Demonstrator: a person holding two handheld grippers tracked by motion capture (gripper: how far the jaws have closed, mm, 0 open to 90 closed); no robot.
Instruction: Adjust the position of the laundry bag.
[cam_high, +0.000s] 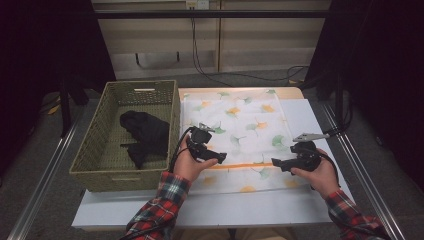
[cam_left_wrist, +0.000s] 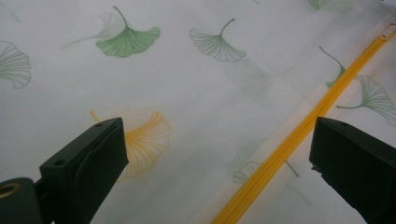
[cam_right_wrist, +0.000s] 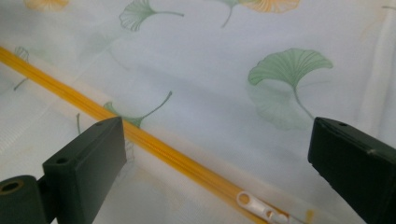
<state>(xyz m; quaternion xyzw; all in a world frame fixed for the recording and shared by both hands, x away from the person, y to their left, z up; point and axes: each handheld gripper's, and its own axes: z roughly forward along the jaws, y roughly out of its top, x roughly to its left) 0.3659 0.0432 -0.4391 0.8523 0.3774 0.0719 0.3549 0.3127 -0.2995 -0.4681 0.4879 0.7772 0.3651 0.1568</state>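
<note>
White mesh laundry bag (cam_high: 240, 125) w/ ginkgo print flat on table (cam_high: 310, 210), beside wicker basket (cam_high: 100, 150) holding black garment (cam_high: 142, 135). Left gripper (cam_high: 220, 157) & right gripper (cam_high: 276, 163) over yellow zipper (cam_high: 235, 166), jaws apart. Left gripper view: zipper (cam_left_wrist: 285, 149) between jaws. Right gripper view: white zipper pull (cam_right_wrist: 254, 205) near. Likely step: approach to unzip; next needs pinch on pull, fabric held.

Woven basket (cam_high: 95, 150) left of table (cam_high: 200, 207), black garment (cam_high: 144, 134) inside.
</note>
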